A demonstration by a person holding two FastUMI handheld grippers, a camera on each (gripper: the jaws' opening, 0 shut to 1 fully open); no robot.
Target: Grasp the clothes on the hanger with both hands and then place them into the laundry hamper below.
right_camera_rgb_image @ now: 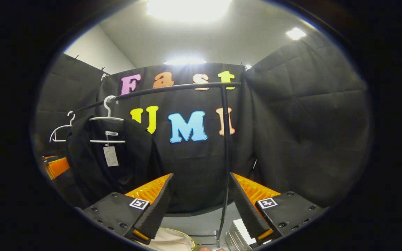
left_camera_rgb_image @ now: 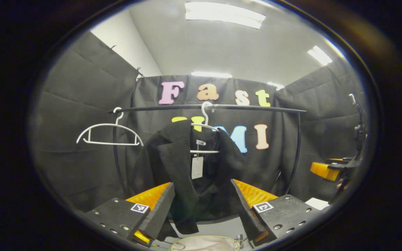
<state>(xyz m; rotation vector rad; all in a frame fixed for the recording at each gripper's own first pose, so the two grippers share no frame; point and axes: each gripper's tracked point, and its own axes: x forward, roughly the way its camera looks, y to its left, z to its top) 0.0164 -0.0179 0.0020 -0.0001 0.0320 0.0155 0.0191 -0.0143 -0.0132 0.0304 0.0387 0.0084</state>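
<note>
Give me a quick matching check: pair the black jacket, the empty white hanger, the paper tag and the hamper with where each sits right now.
1. black jacket
2. empty hanger
3. paper tag
4. hamper

a. low, under the rail
b. hanging at the jacket's open front
c. bare on the rail beside the jacket
d. draped on a white hanger on the rail

Pairs: 1-d, 2-c, 3-b, 4-a

Spare hanger point(left_camera_rgb_image: 108, 134): white, bare, on the rail's left end.
Ceiling lights point(left_camera_rgb_image: 224, 14): lit, overhead.
</note>
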